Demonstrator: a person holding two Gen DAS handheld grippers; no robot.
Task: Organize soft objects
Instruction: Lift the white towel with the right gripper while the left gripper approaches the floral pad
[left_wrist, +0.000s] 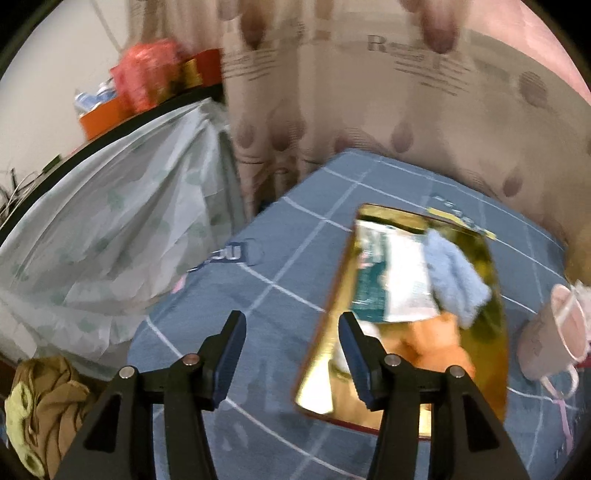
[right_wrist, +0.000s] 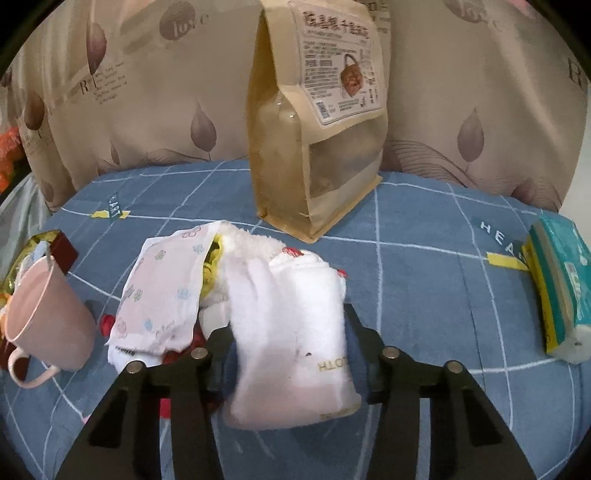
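In the right wrist view my right gripper (right_wrist: 288, 332) is shut on a folded white towel (right_wrist: 291, 332), held above a pile of soft cloths (right_wrist: 162, 291) on the blue checked cover (right_wrist: 424, 295). The pile includes a pale printed cloth and a white fleecy piece. In the left wrist view my left gripper (left_wrist: 291, 325) is open and empty above the blue cover (left_wrist: 258, 295), just left of a gold box (left_wrist: 402, 306). The box holds a light blue cloth (left_wrist: 454, 280), an orange soft item (left_wrist: 432, 347) and a printed packet.
A pink mug (right_wrist: 48, 317) lies beside the pile; it also shows in the left wrist view (left_wrist: 550, 332). A kraft paper bag (right_wrist: 314, 122) stands at the back. A tissue pack (right_wrist: 561, 284) lies at the right. A plastic-draped table (left_wrist: 110, 221) and a brown plush toy (left_wrist: 40, 413) are at the left.
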